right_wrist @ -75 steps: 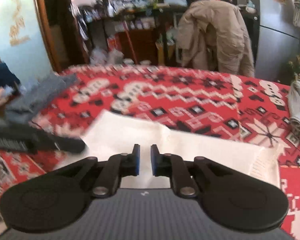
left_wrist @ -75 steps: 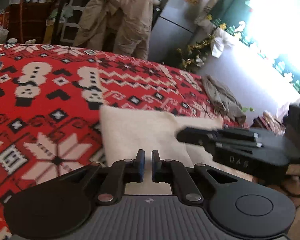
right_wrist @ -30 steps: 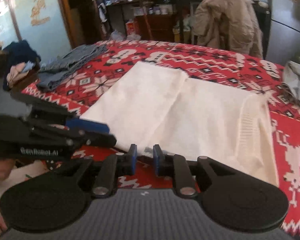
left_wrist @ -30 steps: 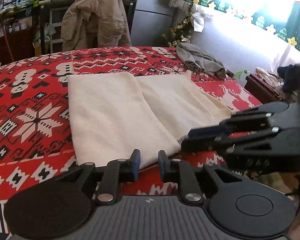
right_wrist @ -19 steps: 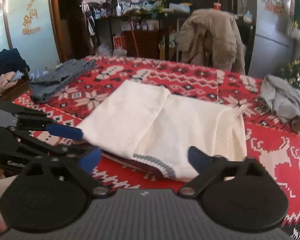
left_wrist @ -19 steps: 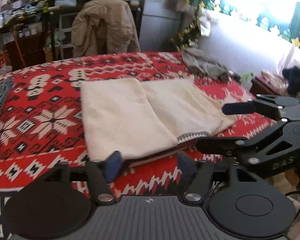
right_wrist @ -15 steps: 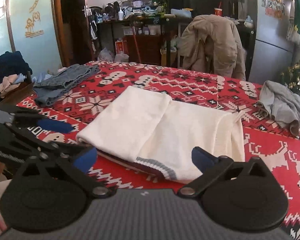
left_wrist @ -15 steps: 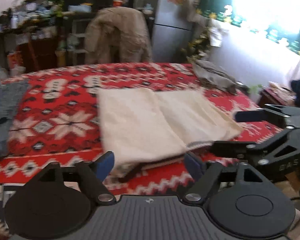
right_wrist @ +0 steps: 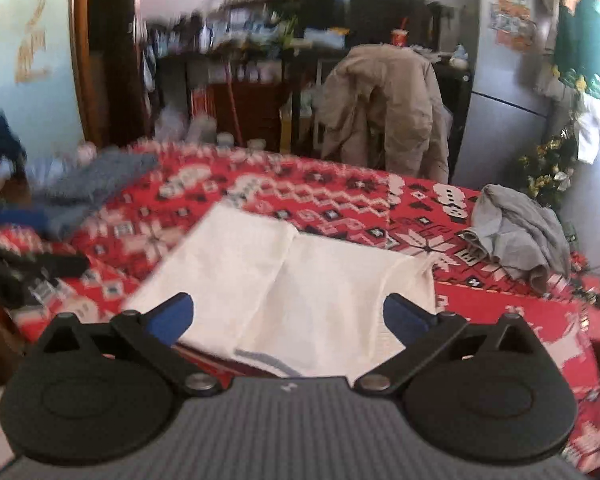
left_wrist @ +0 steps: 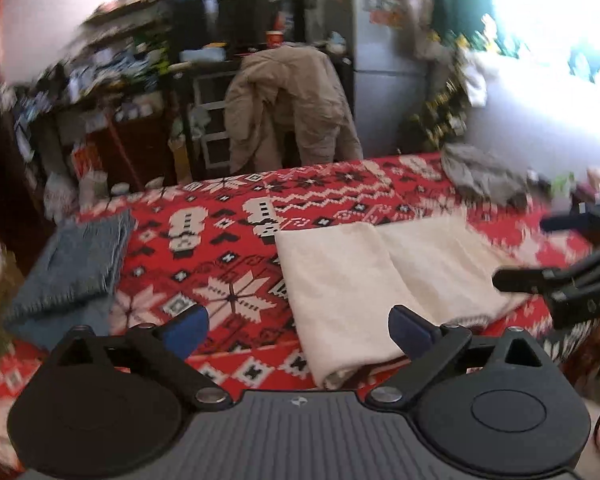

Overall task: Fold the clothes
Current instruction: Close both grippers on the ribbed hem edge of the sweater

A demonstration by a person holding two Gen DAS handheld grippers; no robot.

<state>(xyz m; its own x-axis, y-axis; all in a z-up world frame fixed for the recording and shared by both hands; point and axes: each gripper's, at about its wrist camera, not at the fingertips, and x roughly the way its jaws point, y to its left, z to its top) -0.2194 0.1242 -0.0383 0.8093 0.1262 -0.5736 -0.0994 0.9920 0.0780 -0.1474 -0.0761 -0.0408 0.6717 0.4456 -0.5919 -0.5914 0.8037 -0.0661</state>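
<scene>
Here the left tool is seen with its jaws still spreading toward full width, nothing caught between the blue pads, and it is held above the near edge of the surface. The right tool is likewise held wide apart and empty, raised over the same edge; in the left view it appears at the right border as a dark, blurred shape. Just beyond both tools a cream sweater is laid flat on the red patterned cloth covering the surface, folded so that one panel overlaps the other along a lengthwise crease, with a grey-striped hem showing at the near end. A folded blue-grey garment is placed well apart on the left side of the cloth, and a crumpled grey garment is left near the far right corner. Behind the surface a tan jacket is draped over a chair, beside a grey fridge and cluttered shelves.
</scene>
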